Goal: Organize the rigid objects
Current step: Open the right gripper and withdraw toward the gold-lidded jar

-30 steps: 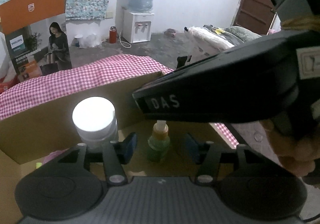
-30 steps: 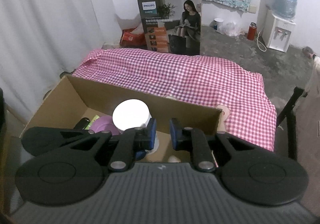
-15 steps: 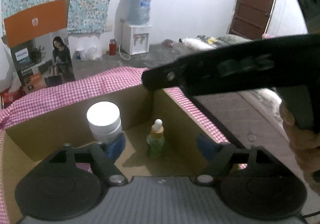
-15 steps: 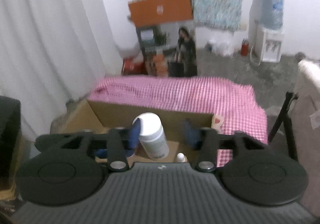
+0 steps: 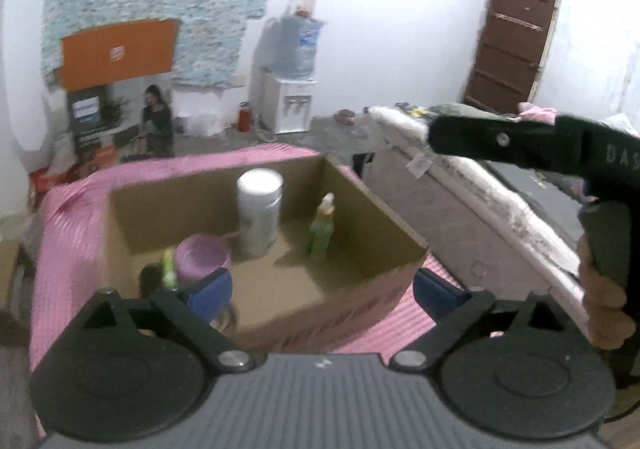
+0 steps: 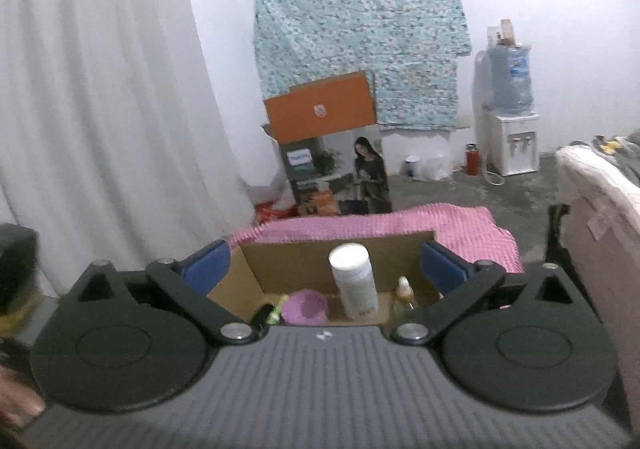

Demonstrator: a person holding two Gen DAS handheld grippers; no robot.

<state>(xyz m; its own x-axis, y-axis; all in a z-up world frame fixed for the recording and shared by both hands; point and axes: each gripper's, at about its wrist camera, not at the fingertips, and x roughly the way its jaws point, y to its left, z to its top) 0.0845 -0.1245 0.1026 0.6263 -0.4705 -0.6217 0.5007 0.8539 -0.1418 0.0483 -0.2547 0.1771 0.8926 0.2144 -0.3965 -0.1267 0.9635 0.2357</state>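
- Two hand-held grippers frame the scene: the left gripper (image 5: 322,289) and the right gripper (image 6: 324,267) both have their blue-padded jaws spreading apart, nothing between the pads of either.
- In the left wrist view, a hand (image 5: 606,289) at the right edge grasps the handle of the other gripper.
- Just past the jaws sits an open cardboard box (image 5: 384,225) on a pink checked cloth (image 5: 64,249).
- Inside the box, nearest, a purple lidded container (image 5: 202,255) lies at the left beside a small green item, too blurred to name.
- Behind it a white cylindrical bottle (image 5: 259,211) stands upright near the far wall.
- A green dropper bottle (image 5: 322,227) stands upright to its right, apart from it.
- Beyond the table stand a printed orange-topped carton (image 6: 332,153), a water dispenser (image 6: 510,117), a patterned cloth (image 6: 360,21) on the wall and a brown door (image 5: 512,41).
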